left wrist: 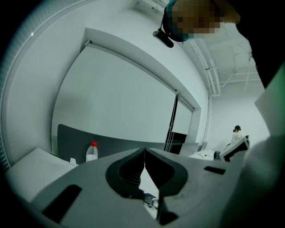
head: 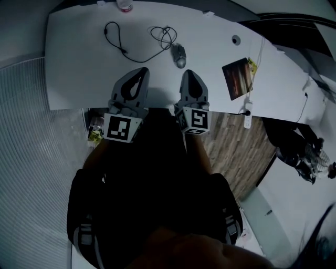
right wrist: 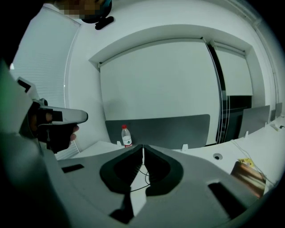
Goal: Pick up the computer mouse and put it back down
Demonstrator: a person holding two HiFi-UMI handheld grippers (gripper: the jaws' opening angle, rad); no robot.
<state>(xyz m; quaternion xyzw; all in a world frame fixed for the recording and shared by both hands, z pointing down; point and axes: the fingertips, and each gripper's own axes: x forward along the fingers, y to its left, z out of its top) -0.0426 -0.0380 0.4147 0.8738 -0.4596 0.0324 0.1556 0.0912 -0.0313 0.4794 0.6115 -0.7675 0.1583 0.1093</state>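
The computer mouse (head: 179, 55) lies on the white desk (head: 79, 63), about midway along its length and roughly halfway between the near and far edges. Its black cable (head: 162, 35) coils just behind it towards the far edge, then trails off to the left in a long loop.

Both grippers hang over the near edge of the desk, side by side and pointing at the far edge. The left gripper (head: 140, 71) has its jaws closed, tips meeting with nothing between them; its own view shows the same (left wrist: 144, 150). The right gripper (head: 188, 72) is also fully closed and empty (right wrist: 143, 147). In the head view its tip sits near the mouse, on the near-edge side and a little to the right, not touching it. In the right gripper view a bit of the cable shows through the gap below the closed tips, but not the mouse itself.

A clear water bottle (head: 125, 5) with a red cap stands at the far edge of the desk (right wrist: 126, 136), against a grey partition (right wrist: 178, 129). Towards the right end lies a brown card (head: 239, 78), well apart from the mouse, with a round cable hole (head: 235, 39) in the desk beyond it.
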